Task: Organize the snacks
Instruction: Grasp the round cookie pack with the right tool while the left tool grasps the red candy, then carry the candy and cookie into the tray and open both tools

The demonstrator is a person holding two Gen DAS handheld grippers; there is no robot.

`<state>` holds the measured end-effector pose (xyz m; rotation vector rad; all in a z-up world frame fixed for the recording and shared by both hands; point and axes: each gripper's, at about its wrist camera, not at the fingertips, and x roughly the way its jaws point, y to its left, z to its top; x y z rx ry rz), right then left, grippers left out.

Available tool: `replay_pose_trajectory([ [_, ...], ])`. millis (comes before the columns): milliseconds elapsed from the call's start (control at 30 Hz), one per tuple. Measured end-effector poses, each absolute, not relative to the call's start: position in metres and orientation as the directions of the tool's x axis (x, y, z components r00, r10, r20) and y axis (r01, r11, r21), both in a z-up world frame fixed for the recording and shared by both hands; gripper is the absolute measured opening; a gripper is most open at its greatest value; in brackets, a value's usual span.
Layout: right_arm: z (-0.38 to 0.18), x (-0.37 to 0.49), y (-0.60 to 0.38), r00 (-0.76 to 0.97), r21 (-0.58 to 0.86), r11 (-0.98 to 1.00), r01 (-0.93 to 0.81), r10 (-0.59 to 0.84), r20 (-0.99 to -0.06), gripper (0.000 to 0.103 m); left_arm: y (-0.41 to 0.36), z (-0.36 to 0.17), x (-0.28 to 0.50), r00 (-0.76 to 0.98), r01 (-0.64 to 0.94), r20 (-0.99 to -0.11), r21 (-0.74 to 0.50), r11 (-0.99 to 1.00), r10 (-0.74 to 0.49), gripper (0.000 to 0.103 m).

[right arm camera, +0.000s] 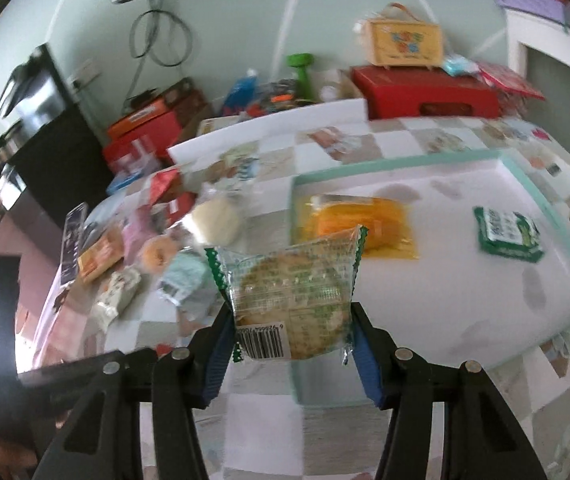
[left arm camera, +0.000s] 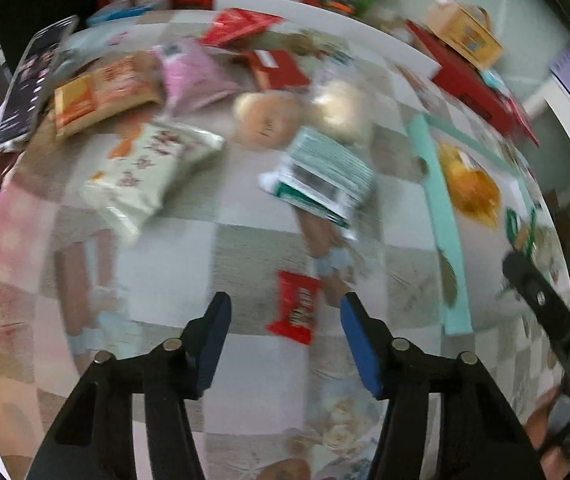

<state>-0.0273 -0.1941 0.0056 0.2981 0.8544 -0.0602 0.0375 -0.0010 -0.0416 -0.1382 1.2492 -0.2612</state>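
Checkered cloth (right arm camera: 325, 148) covers the table, with loose snacks heaped toward ten o'clock in the right wrist view and a mint-rimmed tray (right arm camera: 397, 162) at two o'clock. The right gripper (right arm camera: 291, 332) pinches a clear-wrapped biscuit (right arm camera: 289, 292) between its blue pads, held up over the tray's near edge. Already in the tray lie an orange packet (right arm camera: 361, 224) and a green packet (right arm camera: 509, 234), well apart.

In the left wrist view the left gripper (left arm camera: 285, 312) hangs with fingers spread and nothing between them, above a red candy (left arm camera: 295, 306) at twelve o'clock just beyond the tips.

The step in hand looks like carrying the biscuit into the tray. Next, it likely needs moving toward one o'clock over bare tray floor, lowering and releasing; the left gripper would need to drop onto the red candy and close.
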Motion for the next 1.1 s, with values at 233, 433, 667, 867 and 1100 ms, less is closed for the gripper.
replay_pose_trajectory([
  [233,0.003,-0.026,-0.200,0.651,0.241,0.953,0.184,0.066,-0.756,0.057,-0.026,-0.052,0.039,0.250,0.193,-0.935,-0.206,0.959,-0.251,0.031],
  [433,0.003,-0.026,-0.199,0.649,0.240,0.954,0.179,0.069,-0.758,0.058,-0.023,-0.049,0.033,0.268,0.192,-0.930,-0.203,0.960,-0.250,0.010],
  [667,0.004,-0.026,-0.202,0.650,0.249,0.951,0.185,0.072,-0.757,0.058,-0.025,-0.046,0.035,0.283,0.186,-0.927,-0.199,0.962,-0.246,0.010],
  [867,0.005,-0.026,-0.206,0.656,0.258,0.946,0.194,0.071,-0.751,0.058,-0.015,-0.033,0.030,0.313,0.185,-0.915,-0.205,0.961,-0.255,0.005],
  [1100,0.006,-0.026,-0.207,0.655,0.263,0.944,0.201,0.070,-0.753,0.058,-0.002,-0.029,0.030,0.311,0.162,-0.918,-0.205,0.965,-0.247,0.005],
])
